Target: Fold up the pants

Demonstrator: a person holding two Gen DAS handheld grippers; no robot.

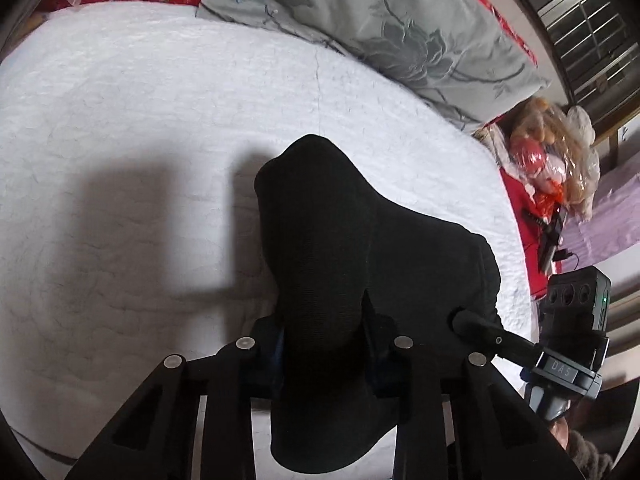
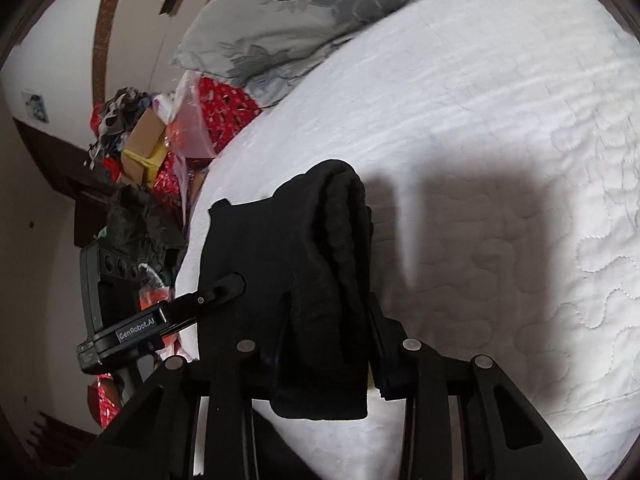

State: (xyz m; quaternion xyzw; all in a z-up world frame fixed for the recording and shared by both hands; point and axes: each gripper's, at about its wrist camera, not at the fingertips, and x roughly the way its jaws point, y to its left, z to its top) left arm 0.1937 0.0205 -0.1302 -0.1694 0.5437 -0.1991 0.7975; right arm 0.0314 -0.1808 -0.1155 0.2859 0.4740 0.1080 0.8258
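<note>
Both the left gripper [image 1: 326,344] and right gripper [image 2: 328,332] have their jaws clamped on the bunched black pants [image 1: 332,240] over the white bed [image 1: 140,120]; no containers hold anything here.

The white quilt [image 1: 140,128] lies bare and open ahead of the black pants [image 1: 320,240]. The grey floral pillow [image 1: 400,40] blocks the far edge (bagged clutter [image 2: 152,140] crowds the bedside too).

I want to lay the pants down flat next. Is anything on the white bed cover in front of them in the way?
Nothing visible. Both grippers, left and right, already clamp the black pants, and the white cover ahead is bare. The grey pillow lies only at its far edge.
</note>
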